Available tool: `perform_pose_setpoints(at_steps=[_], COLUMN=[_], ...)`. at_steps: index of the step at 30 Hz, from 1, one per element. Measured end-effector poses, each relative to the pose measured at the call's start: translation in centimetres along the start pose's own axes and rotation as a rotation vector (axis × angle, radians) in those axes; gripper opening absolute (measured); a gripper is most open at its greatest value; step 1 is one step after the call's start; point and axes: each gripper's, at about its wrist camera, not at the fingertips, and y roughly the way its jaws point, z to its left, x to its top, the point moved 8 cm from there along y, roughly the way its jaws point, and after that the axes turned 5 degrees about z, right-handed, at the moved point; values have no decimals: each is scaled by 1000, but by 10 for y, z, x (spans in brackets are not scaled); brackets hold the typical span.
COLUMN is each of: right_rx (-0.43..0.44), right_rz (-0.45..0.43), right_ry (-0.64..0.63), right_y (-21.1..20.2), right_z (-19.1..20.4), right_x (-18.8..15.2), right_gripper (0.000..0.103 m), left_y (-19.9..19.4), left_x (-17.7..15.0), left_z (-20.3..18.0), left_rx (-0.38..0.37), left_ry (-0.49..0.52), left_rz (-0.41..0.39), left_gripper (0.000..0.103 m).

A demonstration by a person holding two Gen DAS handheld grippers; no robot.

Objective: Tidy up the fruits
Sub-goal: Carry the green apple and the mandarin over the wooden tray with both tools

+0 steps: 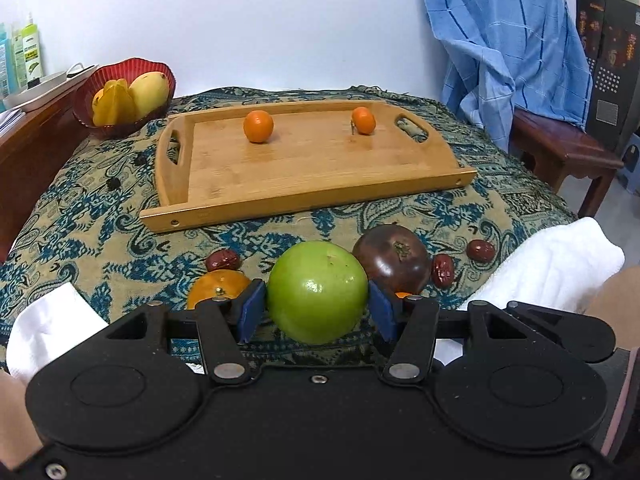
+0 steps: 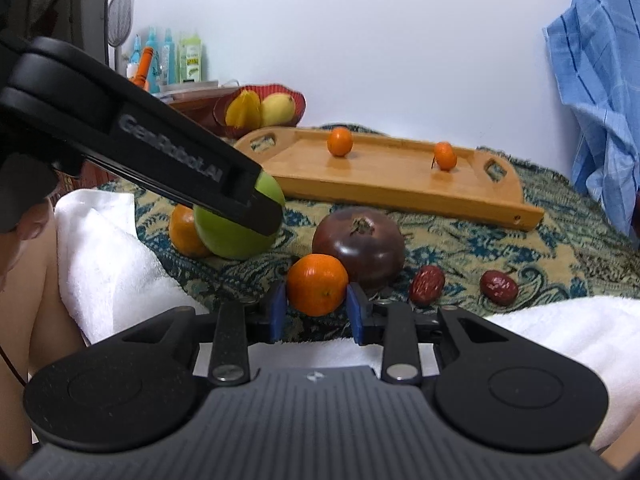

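Left wrist view: the left claw (image 1: 317,312) squeezes the green apple (image 1: 317,296) on the bench cloth. The right claw (image 2: 316,306) pinches a small orange (image 2: 317,284). Both likely go to the wooden tray (image 1: 224,216) at 12 o'clock, where two oranges sit.

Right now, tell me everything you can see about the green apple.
The green apple is round, smooth and glossy, yellow-green, with a small mark near its top. It sits low over the patterned cloth, clamped between the blue pads of the left tool. An orange sits against its left side.
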Motion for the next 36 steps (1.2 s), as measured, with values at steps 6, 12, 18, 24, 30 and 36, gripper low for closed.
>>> perform_pose_setpoints(at_steps=[6, 12, 18, 24, 30, 36], right_rx=[16, 26, 22, 41, -10, -112], right_rz=[18, 30, 15, -55, -186, -241], right_ry=[10, 53, 33, 32, 61, 132], right_y=[8, 17, 14, -2, -26, -22], right_z=[6, 5, 9, 12, -8, -52], right_x=[0, 3, 4, 11, 33, 67], right_gripper=[40, 50, 37, 36, 36, 36], left_y=[0, 0, 1, 1, 5, 20], left_x=[0, 2, 7, 20, 44, 75], left_z=[9, 12, 13, 13, 17, 23], left_rx=[8, 12, 13, 16, 16, 11], left_ry=[-11, -7, 7, 24, 28, 20], left_rz=[-2, -10, -18, -42, -74, -101], left_gripper=[54, 54, 54, 54, 54, 54])
